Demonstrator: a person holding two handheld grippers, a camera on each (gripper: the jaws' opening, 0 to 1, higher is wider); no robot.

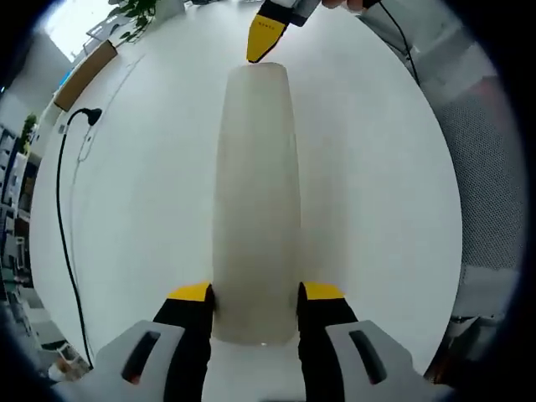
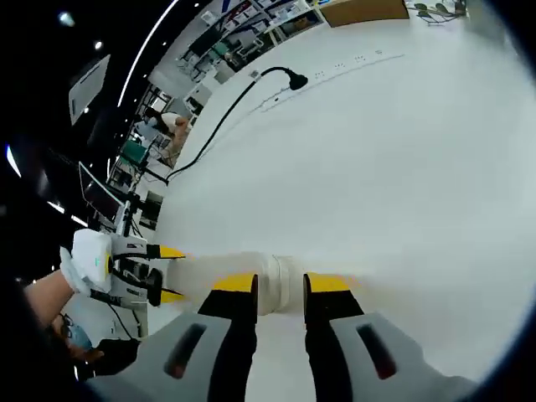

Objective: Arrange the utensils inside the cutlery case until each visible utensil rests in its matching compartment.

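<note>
**Both grippers grip one cutlery case, end to end**

Left gripper view: yellow-tipped jaws of the left gripper point(image 1: 255, 293) press against both sides of the near end of the cutlery case point(image 1: 255, 193), a long pale translucent case lying on the white table point(image 1: 377, 209). At the case's far end the right gripper point(image 1: 266, 38) touches it with a yellow tip. A black cable point(image 1: 60, 209) runs along the table well to the case's left.

Right gripper view: the right gripper point(image 2: 280, 285) clamps the case's point(image 2: 251, 280) end between its jaws. Beyond the case's other end sits the left gripper point(image 2: 159, 272), in a person's hand point(image 2: 79, 268). The cable point(image 2: 226, 113) lies on the table point(image 2: 377, 151) far beyond the case.
</note>
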